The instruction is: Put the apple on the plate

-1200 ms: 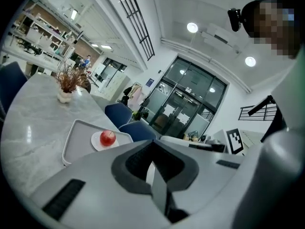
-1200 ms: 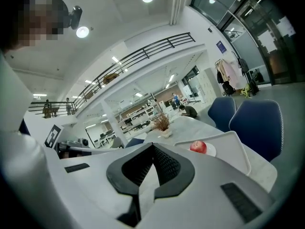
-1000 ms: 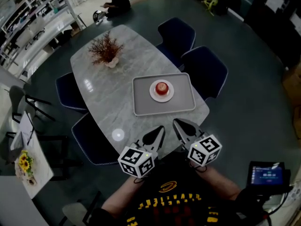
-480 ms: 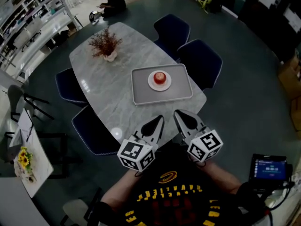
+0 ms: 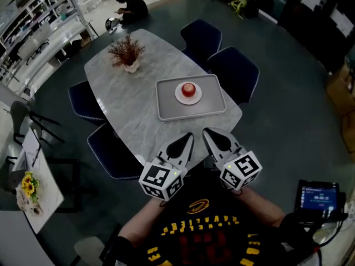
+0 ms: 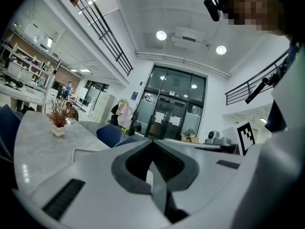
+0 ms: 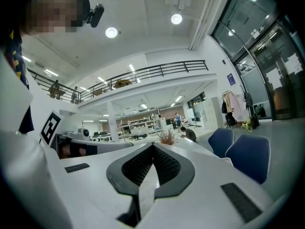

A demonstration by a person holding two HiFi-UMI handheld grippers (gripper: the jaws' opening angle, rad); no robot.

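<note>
A red apple (image 5: 189, 89) sits on a small white plate (image 5: 180, 96), which rests on a grey tray (image 5: 166, 108) on the marble table (image 5: 127, 101). My left gripper (image 5: 190, 136) and right gripper (image 5: 204, 132) are held side by side over the table's near end, well short of the tray. Both are shut with nothing between the jaws. In the left gripper view the left gripper (image 6: 152, 142) has its tips meeting, and the tray's rim (image 6: 86, 151) shows beyond. The right gripper (image 7: 152, 145) looks the same in the right gripper view.
A vase of dried reddish twigs (image 5: 126, 54) stands at the table's far end. Dark blue chairs (image 5: 233, 71) ring the table. A person crouches on the floor beyond (image 5: 132, 5). A handheld screen (image 5: 317, 200) glows at lower right.
Both grippers have drawn back slightly toward the body and risen; the table and tray look a little farther away and shifted in view. The apple stays on the plate.
</note>
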